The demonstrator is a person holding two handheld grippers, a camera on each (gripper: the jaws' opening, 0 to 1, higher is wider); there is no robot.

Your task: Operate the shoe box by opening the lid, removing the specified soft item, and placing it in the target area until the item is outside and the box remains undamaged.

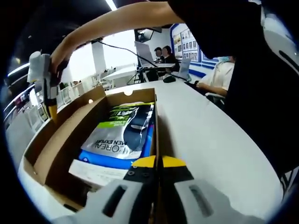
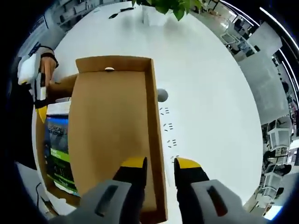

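A wide white surface (image 2: pixel 210 93) carries everything, and around it lies a bright office room: ceiling strip lights, rows of desks and chairs, and in the left gripper view a blue wall (image 1: pixel 198 60) with posters, and people seated at a far desk. The right gripper view takes in green plant leaves (image 2: pixel 170 7) at the far edge of the surface and small dark marks printed on the white top just beside the box.

The cardboard shoe box (image 1: pixel 56 140) sits open on the surface. In the right gripper view its lid (image 2: pixel 117 135) stands swung up, its brown inside filling the middle, and the right hand-held gripper (image 2: pixel 160 164) straddles the lid's edge with its yellow-tipped jaws a little apart; whether they press the cardboard I cannot tell.

In the left gripper view, the left hand-held gripper (image 1: pixel 157 162) has its jaws together on the box's near wall, clamped on that thin edge. The box interior shows there: a soft blue and white pouch (image 1: pixel 122 133) with green print and lettering lies flat inside, on white paper.

The same pouch peeks past the lid's left side in the right gripper view.
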